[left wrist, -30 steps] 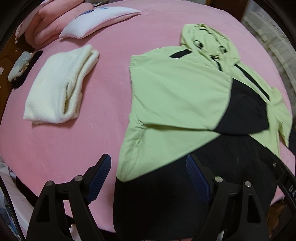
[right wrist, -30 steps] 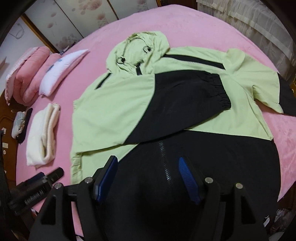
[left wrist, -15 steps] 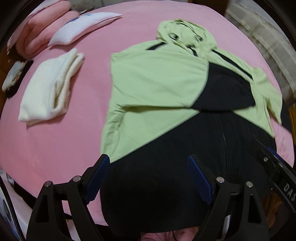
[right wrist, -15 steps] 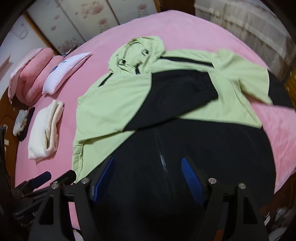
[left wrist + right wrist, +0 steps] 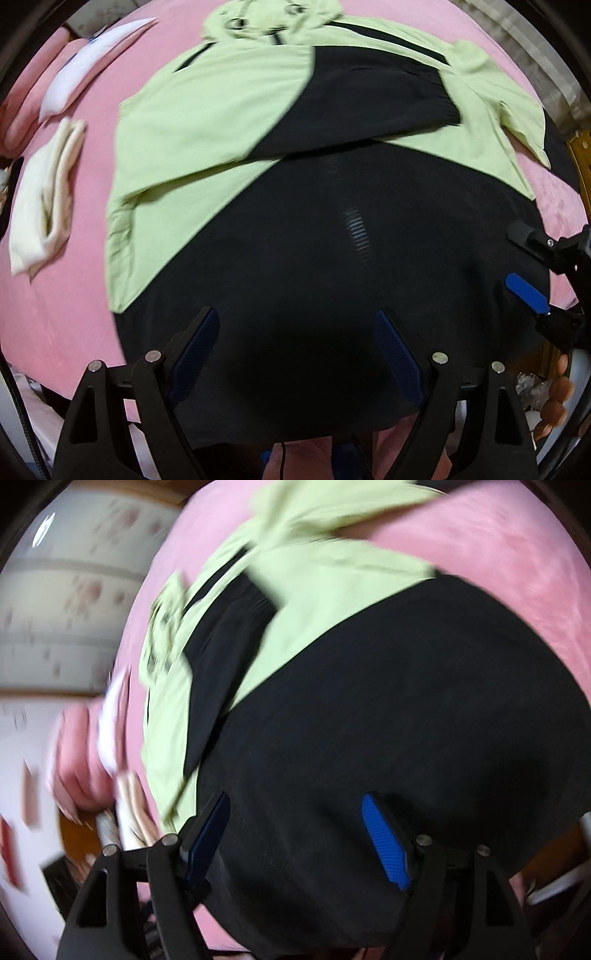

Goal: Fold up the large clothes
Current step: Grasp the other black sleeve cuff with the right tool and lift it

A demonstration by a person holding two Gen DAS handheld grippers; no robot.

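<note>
you've brought both tongs down over the jacket (image 5: 280,229), spread on the pink bed (image 5: 74,314): left gripper (image 5: 295,354) and right gripper (image 5: 295,842) now hover at its black hem, jaws wide, holding nothing. hem fold looks next.

I am looking into a home bedroom: a bed (image 5: 74,314) under a pink plush cover, a white pillow (image 5: 85,70) and rolled pink bedding (image 5: 22,110) at its head, folded cream laundry (image 5: 44,192) beside them, and flower-patterned sliding panels (image 5: 74,609) along the wall.
</note>
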